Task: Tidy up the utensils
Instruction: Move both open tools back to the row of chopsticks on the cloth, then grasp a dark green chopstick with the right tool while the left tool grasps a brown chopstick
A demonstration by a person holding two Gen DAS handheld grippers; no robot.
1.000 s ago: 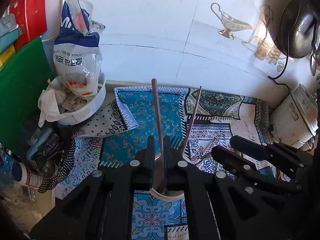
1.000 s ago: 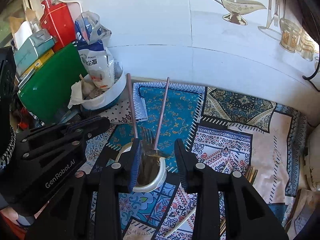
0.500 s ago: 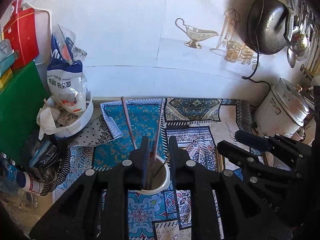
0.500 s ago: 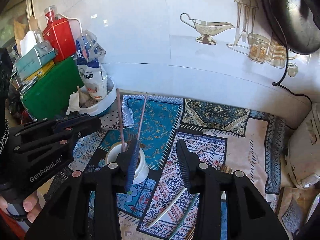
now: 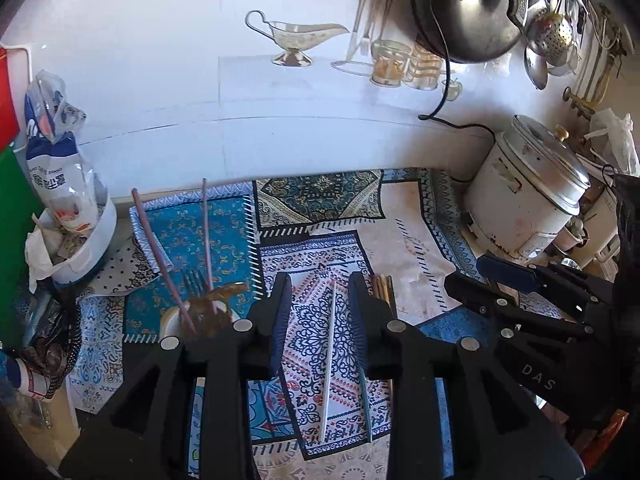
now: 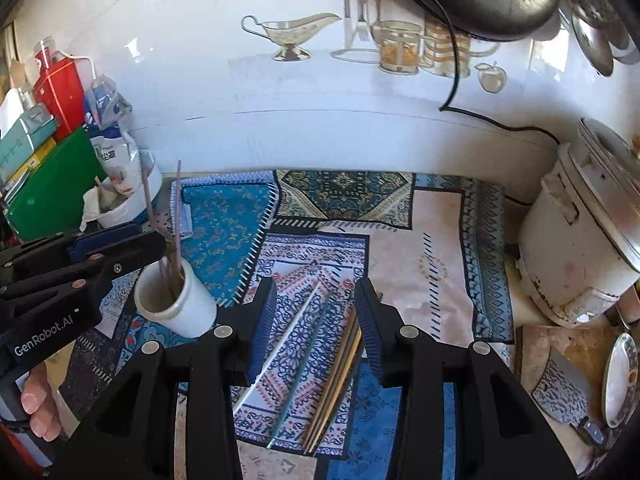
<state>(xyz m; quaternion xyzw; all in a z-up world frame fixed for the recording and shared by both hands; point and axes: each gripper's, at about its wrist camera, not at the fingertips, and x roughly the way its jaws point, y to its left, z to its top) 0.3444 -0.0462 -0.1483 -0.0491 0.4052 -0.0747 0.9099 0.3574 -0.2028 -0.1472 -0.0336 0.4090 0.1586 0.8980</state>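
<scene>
Sunlit white tiled wall [image 6: 200, 92] with printed gravy-boat decal [image 5: 294, 38] at twelve o'clock; patterned mat [image 6: 436, 240] covers the counter; rice cooker [image 5: 528, 204] at three.

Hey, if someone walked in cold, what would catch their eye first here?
Probably the white cup at left on the patterned mat, with two pink chopsticks and a fork standing in it. Next, the loose chopsticks lying on the mat between the right gripper's open jaws, and the rice cooker at right.
</scene>
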